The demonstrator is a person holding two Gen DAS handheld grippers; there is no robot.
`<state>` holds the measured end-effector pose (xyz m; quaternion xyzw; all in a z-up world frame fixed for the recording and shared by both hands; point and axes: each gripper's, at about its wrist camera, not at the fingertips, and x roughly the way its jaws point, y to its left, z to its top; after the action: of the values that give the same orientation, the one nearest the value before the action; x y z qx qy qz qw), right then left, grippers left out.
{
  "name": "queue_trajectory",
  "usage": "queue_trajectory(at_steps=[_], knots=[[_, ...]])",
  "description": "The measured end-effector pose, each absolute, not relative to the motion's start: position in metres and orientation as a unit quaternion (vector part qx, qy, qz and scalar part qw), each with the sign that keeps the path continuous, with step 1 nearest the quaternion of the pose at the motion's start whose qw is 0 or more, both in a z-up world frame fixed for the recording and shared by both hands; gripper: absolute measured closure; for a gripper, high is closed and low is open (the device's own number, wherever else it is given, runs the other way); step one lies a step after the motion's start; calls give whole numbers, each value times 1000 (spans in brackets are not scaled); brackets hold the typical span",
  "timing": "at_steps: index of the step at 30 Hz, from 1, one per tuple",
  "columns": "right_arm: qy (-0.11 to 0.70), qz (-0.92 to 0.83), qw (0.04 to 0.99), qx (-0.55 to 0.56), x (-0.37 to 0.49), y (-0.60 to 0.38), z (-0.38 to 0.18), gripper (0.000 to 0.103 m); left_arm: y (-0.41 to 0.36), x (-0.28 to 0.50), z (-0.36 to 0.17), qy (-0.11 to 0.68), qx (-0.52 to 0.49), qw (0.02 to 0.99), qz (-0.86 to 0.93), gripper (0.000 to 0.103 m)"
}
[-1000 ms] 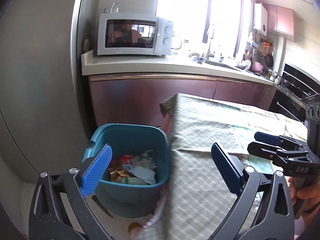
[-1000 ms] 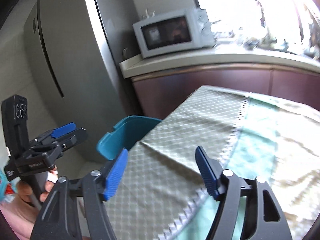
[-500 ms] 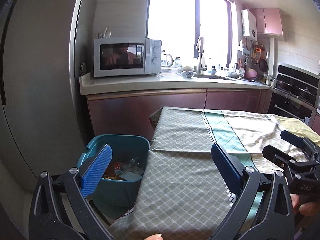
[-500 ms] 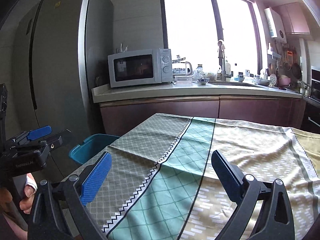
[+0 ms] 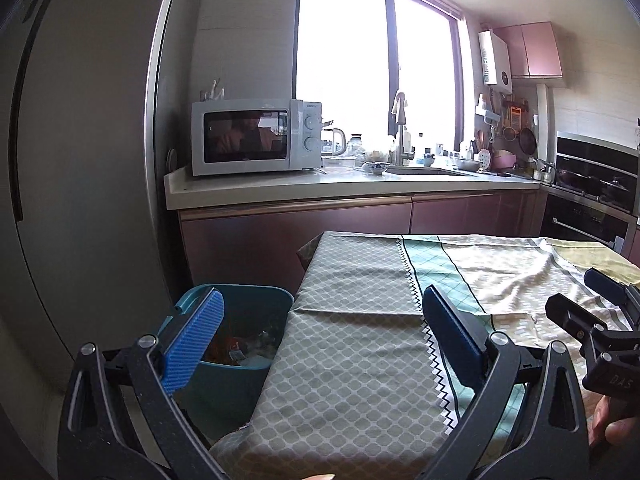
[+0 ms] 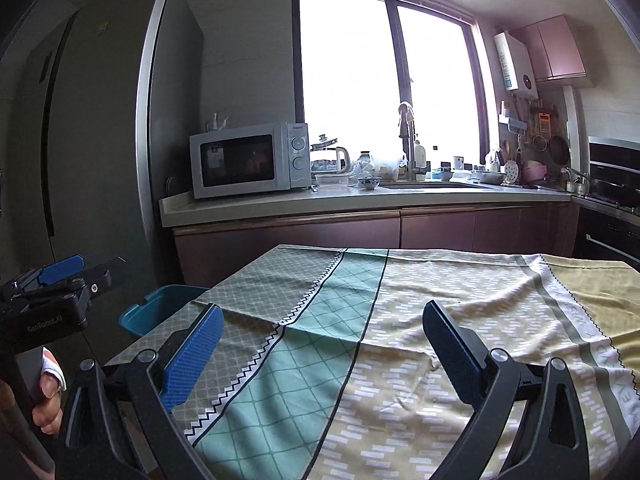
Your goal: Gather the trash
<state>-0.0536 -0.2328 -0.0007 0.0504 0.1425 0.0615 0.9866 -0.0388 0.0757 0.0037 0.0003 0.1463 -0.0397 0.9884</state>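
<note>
Left gripper (image 5: 320, 336) fingers spread wide, nothing between them, held above the near left part of the tabletop (image 5: 360, 360). Right gripper (image 6: 322, 350) fingers also spread wide and empty, over the tabletop's near middle. Each gripper shows at the edge of the other's view, the right one (image 5: 600, 320) at far right of the left wrist view, the left one (image 6: 56, 280) at far left of the right wrist view.

Tabletop is covered by a patchwork tablecloth (image 6: 400, 320) with grey-green, teal, beige and yellow panels; cloth hangs over the left edge.

Teal trash bin (image 5: 248, 360) stands on the floor just beside the tabletop's left edge, partly hidden behind the left blue finger pad. Trash (image 5: 240, 354) lies inside it: crumpled wrappers, some red and orange, details too small to tell. In the right wrist view only the bin's rim (image 6: 160, 312) shows past the cloth.

Behind: counter (image 5: 320, 188) with microwave (image 5: 252, 140), sink area, window (image 5: 376, 80); fridge (image 5: 80, 160) at left.
</note>
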Motion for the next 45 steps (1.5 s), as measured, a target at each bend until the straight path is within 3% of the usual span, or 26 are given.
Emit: queue_trajectory(at_steps=[45], knots=[[137, 53, 988, 47, -68, -238, -1, 7, 67, -48, 5, 142, 2, 989, -35, 5]])
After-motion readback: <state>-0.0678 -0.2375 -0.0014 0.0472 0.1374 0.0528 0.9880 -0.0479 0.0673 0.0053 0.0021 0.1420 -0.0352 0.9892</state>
